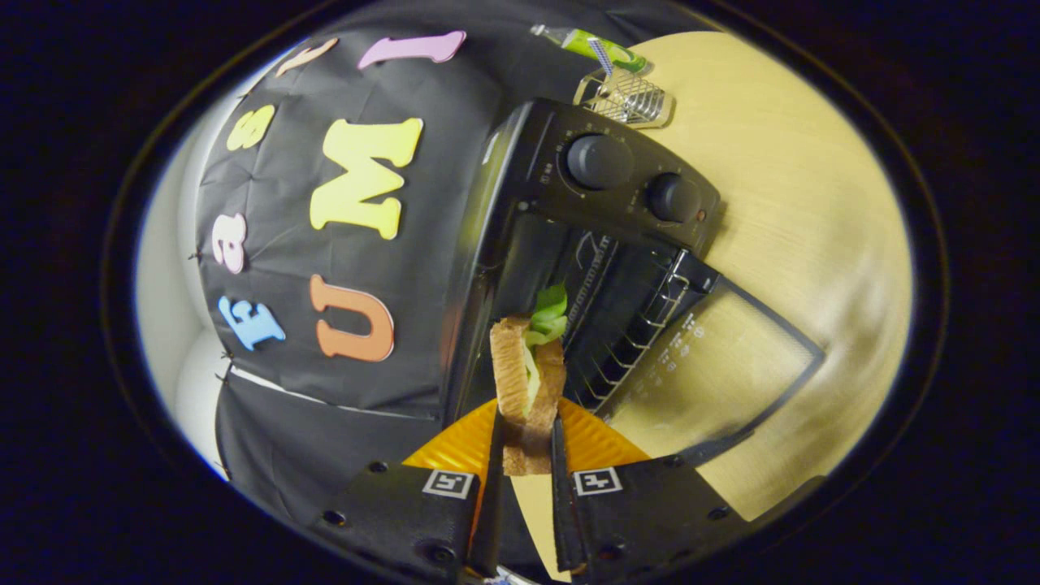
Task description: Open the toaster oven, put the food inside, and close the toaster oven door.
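Sandwich sits clamped between both fingers of hand-held gripper, before open toaster oven.

Pale wood table — carries a black toaster oven, its door dropped open and lying low over the tabletop. Beyond the oven, near its knob end: a small wire rack, and past that a green tube. Orange ridged plate sits just in front of the oven.
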Demonstrator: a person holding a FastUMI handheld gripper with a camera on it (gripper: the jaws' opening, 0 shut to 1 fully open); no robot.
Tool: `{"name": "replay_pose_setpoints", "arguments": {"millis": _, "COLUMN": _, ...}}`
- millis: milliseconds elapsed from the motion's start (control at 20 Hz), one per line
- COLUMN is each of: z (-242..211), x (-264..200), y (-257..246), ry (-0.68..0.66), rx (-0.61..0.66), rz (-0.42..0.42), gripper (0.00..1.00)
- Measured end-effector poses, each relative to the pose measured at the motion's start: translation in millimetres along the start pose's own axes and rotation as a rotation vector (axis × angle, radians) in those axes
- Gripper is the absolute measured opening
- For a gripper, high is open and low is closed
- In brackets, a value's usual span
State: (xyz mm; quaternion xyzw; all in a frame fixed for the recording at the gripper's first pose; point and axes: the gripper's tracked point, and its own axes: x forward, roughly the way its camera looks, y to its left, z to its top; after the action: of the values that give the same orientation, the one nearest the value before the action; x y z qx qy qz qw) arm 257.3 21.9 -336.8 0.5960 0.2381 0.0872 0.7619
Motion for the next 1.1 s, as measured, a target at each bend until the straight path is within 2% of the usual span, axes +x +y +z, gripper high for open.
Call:
{"name": "replay_pose_setpoints", "arguments": {"millis": 300, "z": 17.1, "x": 58.5, "y": -18.2, "ry": -0.110, "rx": 0.079, "rz": 0.060, "gripper": 0.31}}
{"name": "replay_pose_setpoints", "arguments": {"millis": 400, "z": 22.2, "x": 70.8, "y": -17.2, "ry": -0.126, "rx": 0.048, "rz": 0.065, "gripper": 0.32}}
{"name": "replay_pose_setpoints", "arguments": {"millis": 500, "z": 15.6, "x": 83.6, "y": -20.4, "ry": -0.101, "rx": 0.016, "rz": 0.040, "gripper": 0.37}}
{"name": "replay_pose_setpoints", "arguments": {"millis": 600, "z": 8.3, "x": 83.8, "y": -14.7, "ry": -0.090, "rx": -0.019, "rz": 0.035, "gripper": 0.45}}
{"name": "replay_pose_setpoints", "arguments": {"millis": 750, "z": -0.3, "x": 82.9, "y": -12.0, "ry": -0.058, "rx": -0.094, "rz": 0.002, "gripper": 0.69}}
{"name": "replay_pose_setpoints", "arguments": {"millis": 950, "z": 0.0, "x": 77.1, "y": -12.4, "ry": -0.052, "rx": -0.114, "rz": -0.027, "gripper": 0.76}}
{"name": "replay_pose_setpoints", "arguments": {"millis": 1100, "z": -4.2, "x": 74.5, "y": -16.3, "ry": -0.033, "rx": -0.229, "rz": -0.089, "gripper": 0.83}}
